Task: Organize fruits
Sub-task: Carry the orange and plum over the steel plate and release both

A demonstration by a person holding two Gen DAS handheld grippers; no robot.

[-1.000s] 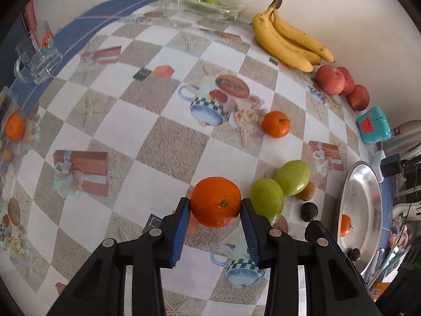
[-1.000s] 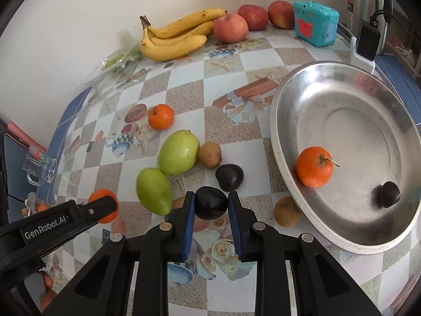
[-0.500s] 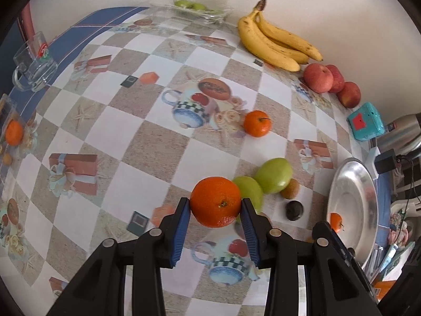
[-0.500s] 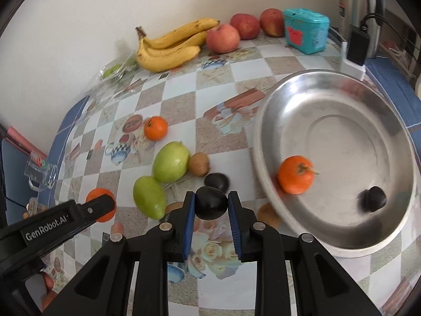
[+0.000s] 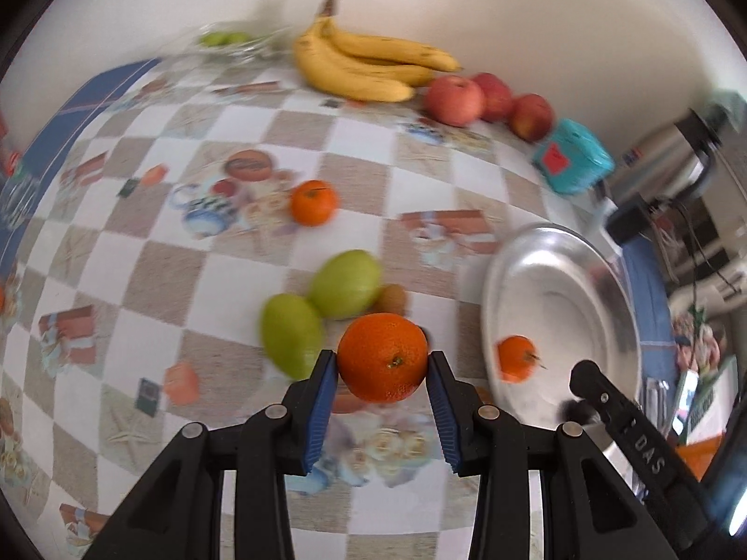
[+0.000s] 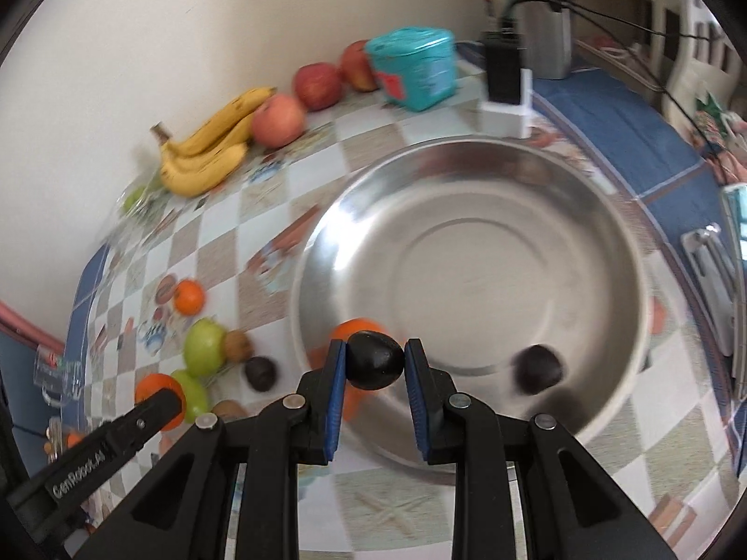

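From the left wrist camera, the left gripper (image 5: 382, 366) pinches an orange (image 5: 383, 357) between its blue pads (image 5: 323, 401), gripped across its widest part, stem end facing the camera. Ahead and to the right lies the steel bowl (image 5: 607, 280), with a smaller orange (image 5: 516, 358) inside. Two green fruits (image 5: 345, 283) sit just ahead to the left. The orange looks firm and fairly heavy, its peel giving the pads purchase; a hold across the middle should suit it, though it is round enough to roll once released.

From the right wrist camera, the right gripper (image 6: 376, 366) clamps a dark fruit (image 6: 376, 360) at its sides, held above the bowl's near rim (image 6: 467, 466). Another dark fruit (image 6: 537, 368) rests inside, ahead to the right. The skin seems smooth and likely slippery, perhaps soft, so a gentle squeeze is wise.
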